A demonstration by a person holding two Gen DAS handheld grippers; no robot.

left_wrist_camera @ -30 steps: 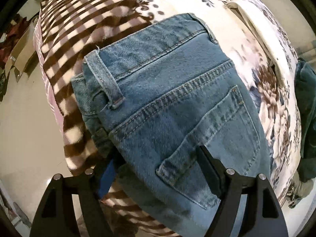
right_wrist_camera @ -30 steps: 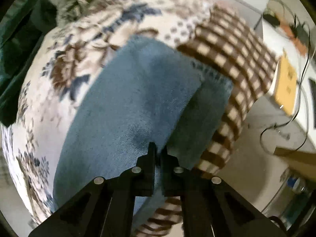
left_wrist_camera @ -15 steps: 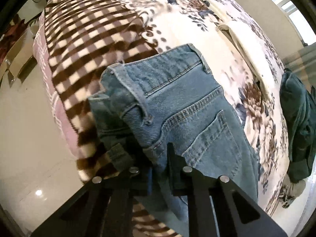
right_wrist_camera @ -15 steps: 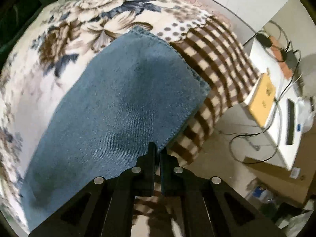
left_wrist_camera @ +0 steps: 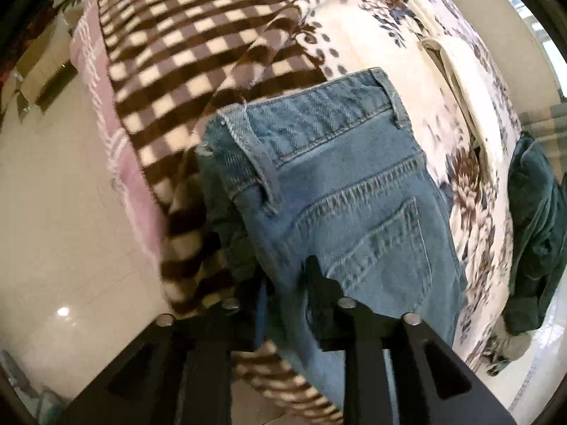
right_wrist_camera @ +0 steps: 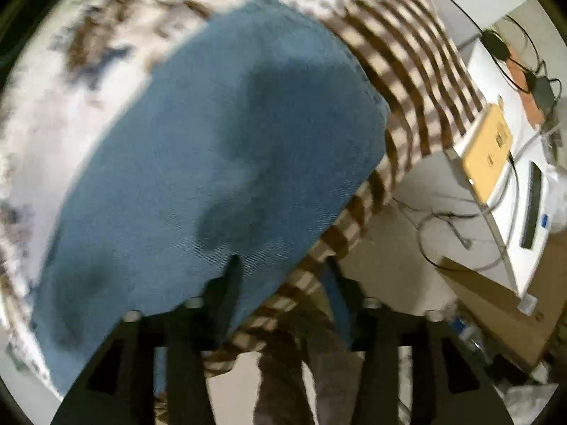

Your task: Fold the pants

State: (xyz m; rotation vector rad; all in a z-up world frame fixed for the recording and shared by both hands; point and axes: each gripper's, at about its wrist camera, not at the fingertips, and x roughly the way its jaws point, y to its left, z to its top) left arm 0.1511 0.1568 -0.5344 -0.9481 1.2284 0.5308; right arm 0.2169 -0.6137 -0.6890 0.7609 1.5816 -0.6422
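Both jaws parted, jeans unlabelled

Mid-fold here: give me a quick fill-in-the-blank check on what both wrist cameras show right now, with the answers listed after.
1. The jeans lie on a blanket whose near edge has a brown and cream ____ pattern.
2. The left gripper has its jaws parted, with ____ fabric between them.
3. The right gripper is ____.
4. On the white desk lies a ____ box.

Answers: checked; denim; open; yellow
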